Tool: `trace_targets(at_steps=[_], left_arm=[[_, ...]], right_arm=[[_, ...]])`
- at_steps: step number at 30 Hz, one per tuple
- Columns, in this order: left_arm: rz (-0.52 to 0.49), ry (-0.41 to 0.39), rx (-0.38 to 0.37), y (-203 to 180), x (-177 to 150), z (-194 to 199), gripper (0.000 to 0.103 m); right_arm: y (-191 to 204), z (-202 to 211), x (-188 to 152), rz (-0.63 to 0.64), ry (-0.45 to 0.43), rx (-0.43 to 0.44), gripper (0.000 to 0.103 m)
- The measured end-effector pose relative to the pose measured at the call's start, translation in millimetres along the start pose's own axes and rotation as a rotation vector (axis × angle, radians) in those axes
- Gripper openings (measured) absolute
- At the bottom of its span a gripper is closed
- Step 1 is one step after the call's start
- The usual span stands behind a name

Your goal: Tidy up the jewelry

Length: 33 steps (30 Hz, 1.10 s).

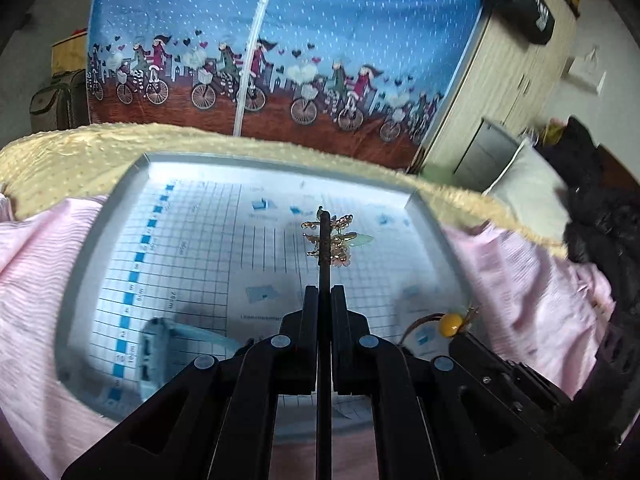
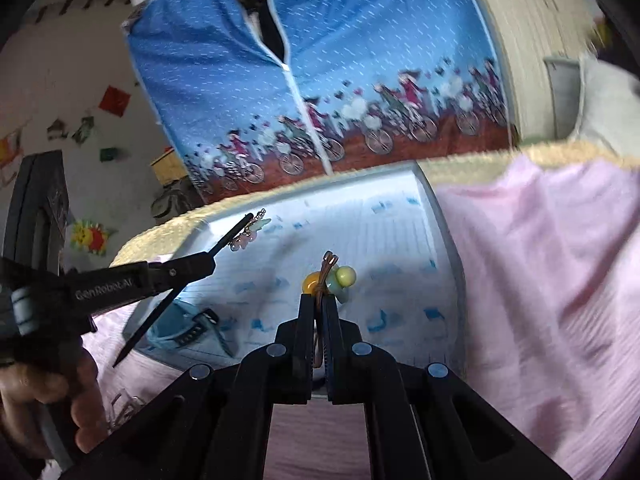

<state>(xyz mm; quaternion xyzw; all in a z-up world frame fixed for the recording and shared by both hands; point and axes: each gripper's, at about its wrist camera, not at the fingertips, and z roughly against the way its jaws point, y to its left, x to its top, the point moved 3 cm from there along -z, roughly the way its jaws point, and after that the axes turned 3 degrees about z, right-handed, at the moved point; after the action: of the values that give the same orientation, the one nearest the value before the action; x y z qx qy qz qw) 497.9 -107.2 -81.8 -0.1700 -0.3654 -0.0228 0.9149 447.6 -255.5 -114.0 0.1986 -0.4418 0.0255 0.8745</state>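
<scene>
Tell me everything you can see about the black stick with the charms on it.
The black stick is a thin, dark rod clamped between the shut fingers of the left gripper, held off the gridded tray. Gold-toned charms with pale green and pink petal pieces cluster near its far tip. In the right wrist view it slants up to the right, its rear end jutting out behind the fingers.

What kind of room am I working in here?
Probably a bedroom: the tray sits on pink bedding, a zipped fabric wardrobe stands behind, and a wooden cabinet is at right.
</scene>
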Motion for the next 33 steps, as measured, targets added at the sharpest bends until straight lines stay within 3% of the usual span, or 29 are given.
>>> trace_targets(at_steps=[5, 12, 15, 17, 18, 20, 21, 22, 23, 25, 27, 33], left_arm=[[0.058, 0.011, 0.000, 12.0, -17.3, -20.5, 0.003], [0.088, 0.023, -0.009, 12.2, -21.2, -16.7, 0.004], [0.107, 0.034, -0.004, 11.8, -17.8, -10.6, 0.005], [0.105, 0.033, -0.005, 11.0, -14.6, -4.6, 0.007], [0.097, 0.028, 0.000, 10.1, -13.0, -0.3, 0.011], [0.069, 0.007, 0.015, 8.4, -11.5, 12.2, 0.029], [0.058, -0.003, 0.024, 8.1, -11.7, 17.7, 0.047], [0.045, -0.023, 0.037, 7.2, -12.6, 26.0, 0.059], [0.030, -0.062, 0.047, 6.9, -14.1, 39.9, 0.065], [0.014, -0.113, 0.050, 5.9, -18.5, 58.5, 0.091], [0.017, -0.191, 0.066, 7.6, -24.3, 85.0, 0.101], [0.034, -0.314, 0.052, 8.5, -43.9, 154.4, 0.101]], right_arm=[[-6.5, -3.2, -6.8, -0.030, 0.020, -0.022, 0.005], [-6.5, -5.8, -8.4, -0.013, 0.054, -0.088, 0.008], [-11.6, -7.4, -8.3, -0.027, 0.059, -0.098, 0.018], [-12.8, -6.1, -6.1, -0.026, 0.055, -0.108, 0.031], [-13.2, -4.7, -6.0, -0.021, 0.052, -0.117, 0.035], [-12.3, -0.9, -4.7, -0.012, 0.045, -0.131, 0.053], [-12.1, 1.4, -4.1, -0.007, 0.042, -0.141, 0.060], [-10.9, 5.7, -3.9, 0.002, 0.034, -0.152, 0.075], [-8.9, 11.2, -3.3, 0.014, 0.023, -0.158, 0.081], [-1.9, 25.5, -3.2, 0.047, 0.002, -0.185, 0.092], [5.4, 40.8, -4.2, 0.072, -0.023, -0.196, 0.102], [40.1, 107.4, 1.5, 0.147, -0.157, -0.162, 0.103]])
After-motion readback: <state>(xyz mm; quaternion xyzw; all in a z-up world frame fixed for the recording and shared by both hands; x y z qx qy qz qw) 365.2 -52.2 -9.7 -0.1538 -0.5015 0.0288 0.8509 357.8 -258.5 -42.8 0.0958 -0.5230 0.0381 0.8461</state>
